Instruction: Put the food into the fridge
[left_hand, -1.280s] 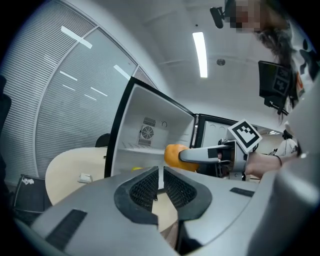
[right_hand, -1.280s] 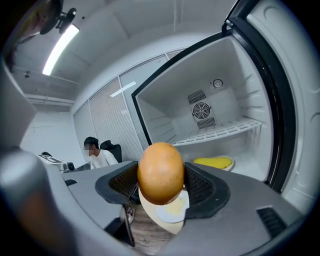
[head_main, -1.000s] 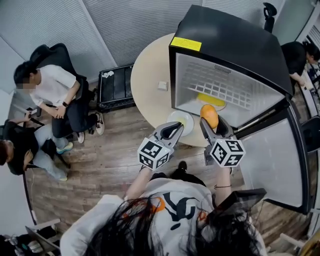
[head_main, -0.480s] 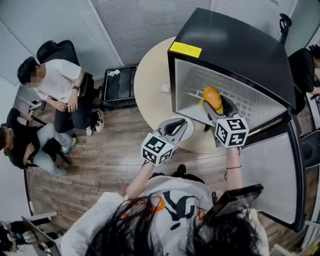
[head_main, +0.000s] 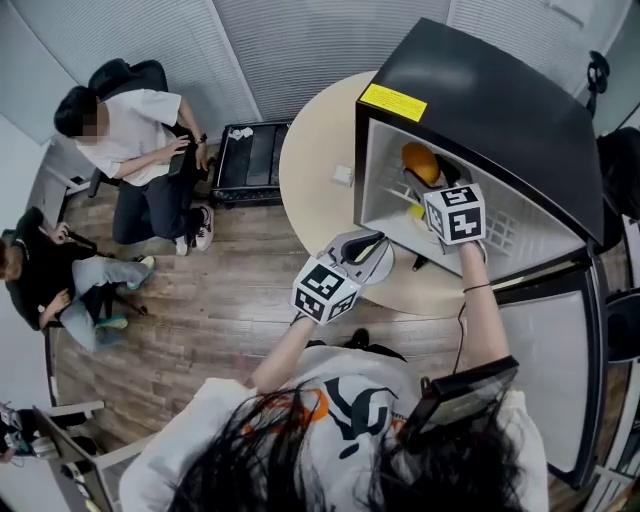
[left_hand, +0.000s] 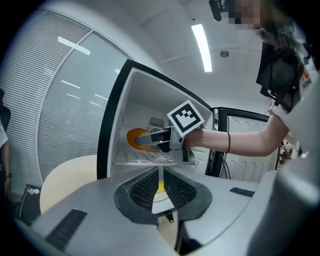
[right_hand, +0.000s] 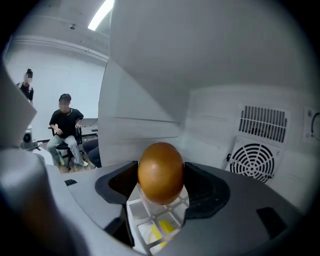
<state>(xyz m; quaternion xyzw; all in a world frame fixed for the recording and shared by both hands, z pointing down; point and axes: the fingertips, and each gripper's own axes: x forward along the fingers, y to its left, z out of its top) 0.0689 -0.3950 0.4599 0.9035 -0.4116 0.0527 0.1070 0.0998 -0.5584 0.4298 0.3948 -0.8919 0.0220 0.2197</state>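
Inside the fridge (head_main: 480, 90), the outstretched right claw (head_main: 418, 178) grips orange-brown food (head_main: 420, 160).

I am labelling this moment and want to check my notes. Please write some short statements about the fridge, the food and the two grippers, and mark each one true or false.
1. The right gripper is shut on a round orange food. True.
2. The door of the fridge is closed. False: it stands open.
3. The food is held inside the fridge, above the wire shelf. True.
4. The left gripper is inside the fridge too. False: it is outside, over the round table.
5. The left gripper holds a second food. False: its jaws are together with nothing between them.
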